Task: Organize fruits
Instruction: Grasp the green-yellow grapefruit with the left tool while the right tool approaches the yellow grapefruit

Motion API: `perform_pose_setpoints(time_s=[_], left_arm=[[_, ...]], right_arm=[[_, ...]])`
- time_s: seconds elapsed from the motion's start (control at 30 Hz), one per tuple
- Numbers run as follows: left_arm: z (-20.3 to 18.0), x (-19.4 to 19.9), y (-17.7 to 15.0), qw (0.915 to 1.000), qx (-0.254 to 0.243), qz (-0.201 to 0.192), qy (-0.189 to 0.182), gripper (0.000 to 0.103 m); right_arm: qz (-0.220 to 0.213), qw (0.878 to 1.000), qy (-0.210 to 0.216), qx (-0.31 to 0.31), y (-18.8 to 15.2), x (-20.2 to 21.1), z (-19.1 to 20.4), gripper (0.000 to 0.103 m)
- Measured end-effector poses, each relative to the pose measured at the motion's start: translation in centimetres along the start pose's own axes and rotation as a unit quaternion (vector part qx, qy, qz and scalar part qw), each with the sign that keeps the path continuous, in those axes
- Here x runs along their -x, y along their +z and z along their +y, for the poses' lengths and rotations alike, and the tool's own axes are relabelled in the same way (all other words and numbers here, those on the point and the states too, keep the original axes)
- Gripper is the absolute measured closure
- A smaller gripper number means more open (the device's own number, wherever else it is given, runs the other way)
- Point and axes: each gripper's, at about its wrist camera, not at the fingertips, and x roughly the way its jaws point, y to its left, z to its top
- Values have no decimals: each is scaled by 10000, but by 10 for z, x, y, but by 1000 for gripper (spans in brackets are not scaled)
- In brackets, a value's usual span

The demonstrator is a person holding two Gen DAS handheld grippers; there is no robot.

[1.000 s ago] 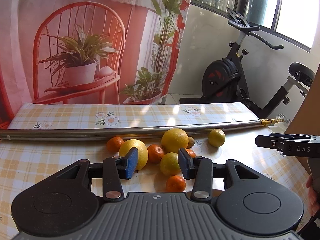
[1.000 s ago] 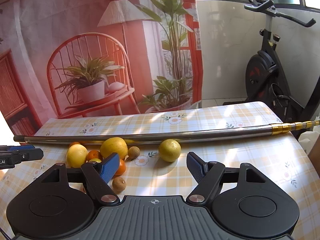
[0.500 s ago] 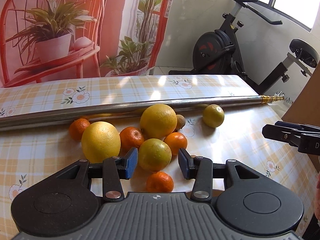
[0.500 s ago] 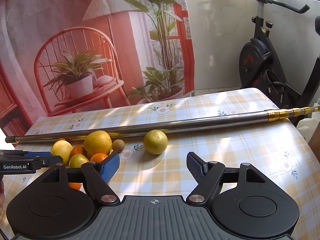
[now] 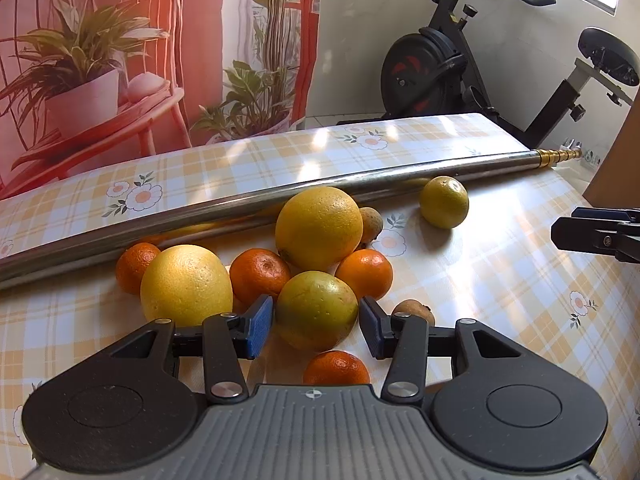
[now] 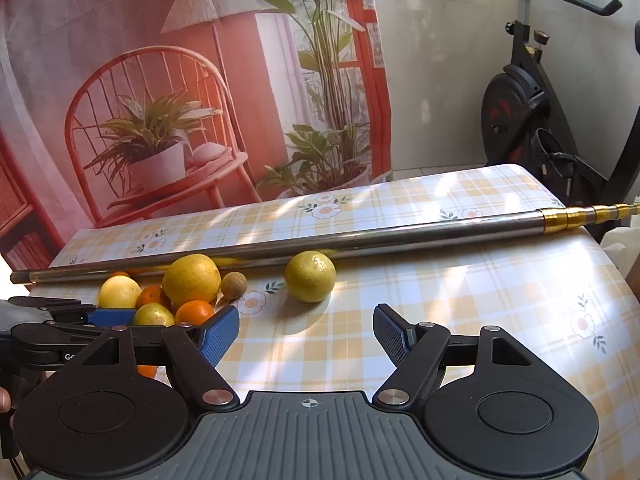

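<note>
A heap of citrus lies on the checked tablecloth point(image 5: 500, 280) in front of a steel pole point(image 5: 280, 196). My left gripper point(image 5: 316, 322) is open, its blue pads on either side of a yellow-green orange point(image 5: 316, 310), not touching it. Around it lie a big yellow grapefruit point(image 5: 186, 284), a large orange point(image 5: 318, 228), several tangerines point(image 5: 258, 270) and small brown fruits point(image 5: 414, 310). A lone yellow-green orange point(image 6: 310, 276) lies apart to the right. My right gripper point(image 6: 306, 334) is open and empty, just short of that lone orange.
The steel pole point(image 6: 320, 240) lies across the table behind the fruit, its gold end point(image 6: 580, 214) at the right edge. An exercise bike point(image 6: 540, 100) stands beyond the table. A printed curtain point(image 6: 180, 80) hangs behind. The left gripper shows in the right wrist view point(image 6: 60, 320).
My left gripper has moved forward and down so its pads now flank the yellow-green orange. My right gripper has moved closer to the lone orange. Both stayed open.
</note>
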Motion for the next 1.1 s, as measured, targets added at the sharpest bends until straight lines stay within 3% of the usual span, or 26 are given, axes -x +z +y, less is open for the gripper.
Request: perform_pose_setpoints(time_s=[0.53, 1.1], left_arm=[[-4, -8, -4, 9999, -96, 34, 124, 54], [5, 72, -27, 9983, 250, -520, 113, 54]], right_arm=[[89, 9999, 2, -123, -4, -6, -6, 32], [95, 9999, 101, -47, -3, -2, 1, 32]])
